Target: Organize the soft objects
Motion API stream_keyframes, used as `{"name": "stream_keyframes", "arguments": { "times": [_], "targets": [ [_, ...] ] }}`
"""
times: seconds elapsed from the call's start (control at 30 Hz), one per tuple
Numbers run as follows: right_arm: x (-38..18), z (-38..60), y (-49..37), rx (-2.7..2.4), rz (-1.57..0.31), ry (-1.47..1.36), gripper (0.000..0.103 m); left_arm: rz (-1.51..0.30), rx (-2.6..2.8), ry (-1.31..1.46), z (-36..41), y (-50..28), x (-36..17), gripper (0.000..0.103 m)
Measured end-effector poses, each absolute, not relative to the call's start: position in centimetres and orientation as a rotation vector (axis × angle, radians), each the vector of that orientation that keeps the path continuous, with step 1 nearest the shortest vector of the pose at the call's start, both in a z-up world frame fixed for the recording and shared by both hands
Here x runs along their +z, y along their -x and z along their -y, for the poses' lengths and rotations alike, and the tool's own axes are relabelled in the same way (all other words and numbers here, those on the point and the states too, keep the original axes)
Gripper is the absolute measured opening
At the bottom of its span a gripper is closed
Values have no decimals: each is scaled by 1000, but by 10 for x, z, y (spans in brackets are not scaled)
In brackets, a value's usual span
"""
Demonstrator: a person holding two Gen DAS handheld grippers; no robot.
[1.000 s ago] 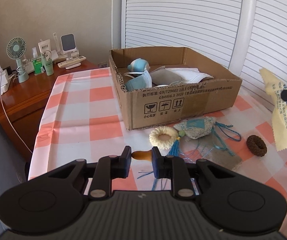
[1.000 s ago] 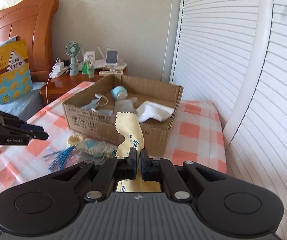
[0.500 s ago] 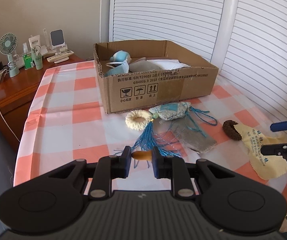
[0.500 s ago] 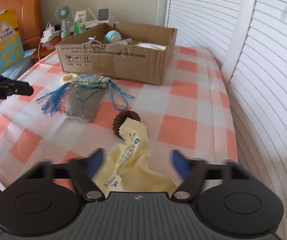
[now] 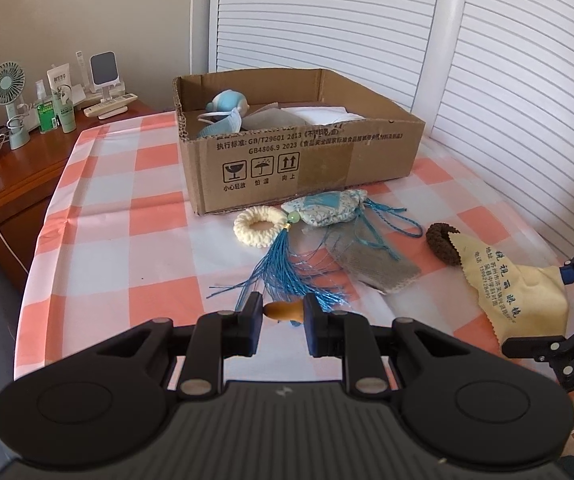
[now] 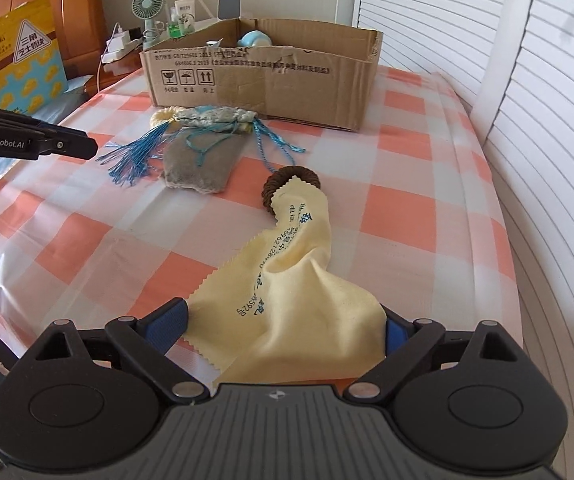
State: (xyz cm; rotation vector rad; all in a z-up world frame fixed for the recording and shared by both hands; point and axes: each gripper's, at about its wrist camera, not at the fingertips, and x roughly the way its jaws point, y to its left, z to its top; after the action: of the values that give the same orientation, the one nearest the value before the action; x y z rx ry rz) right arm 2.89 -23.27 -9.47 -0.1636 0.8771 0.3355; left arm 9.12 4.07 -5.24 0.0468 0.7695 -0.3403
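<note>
My left gripper [image 5: 283, 316] is shut on a small orange-brown gourd-shaped piece [image 5: 283, 310], held low over the checked cloth just short of the blue tassel [image 5: 287, 268]. The tassel hangs from a blue patterned sachet [image 5: 327, 210] beside a cream knitted ring [image 5: 257, 226] and a grey pouch [image 5: 371, 260]. My right gripper [image 6: 287, 326] is opening wide, and a yellow lens cloth [image 6: 287, 280] lies slack on the table between its blue pads. The cloth's far corner rests on a brown knitted ring [image 6: 275, 184]. The cardboard box [image 5: 307, 160] holds several soft items.
A wooden nightstand [image 5: 19, 168] with a small fan [image 5: 7, 84], bottles and cables stands at the left. White shutters [image 5: 487, 80] close off the back and right. The table's right edge runs near the yellow cloth. A yellow package [image 6: 19, 64] leans on the headboard.
My right gripper came down with the yellow cloth, laid it on the table by the brown ring and opened its jaws. My left gripper shifted a little, still shut on the gourd piece.
</note>
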Motion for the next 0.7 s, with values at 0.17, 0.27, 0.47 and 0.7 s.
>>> {"name": "stream_keyframes", "arguments": {
  "times": [0.17, 0.27, 0.47, 0.7],
  "targets": [
    [-91, 227, -27, 339, -871, 202, 97, -773, -351, -49, -38, -90, -53, 20],
    [-87, 226, -24, 341, -861, 210, 97, -775, -359, -54, -37, -89, -53, 20],
    [-85, 222, -20, 354, -860, 230, 96, -782, -383, -62, -34, -87, -55, 20],
    [-81, 216, -17, 340, -852, 293, 85, -807, -408, -86, -30, -79, -61, 20]
  ]
}}
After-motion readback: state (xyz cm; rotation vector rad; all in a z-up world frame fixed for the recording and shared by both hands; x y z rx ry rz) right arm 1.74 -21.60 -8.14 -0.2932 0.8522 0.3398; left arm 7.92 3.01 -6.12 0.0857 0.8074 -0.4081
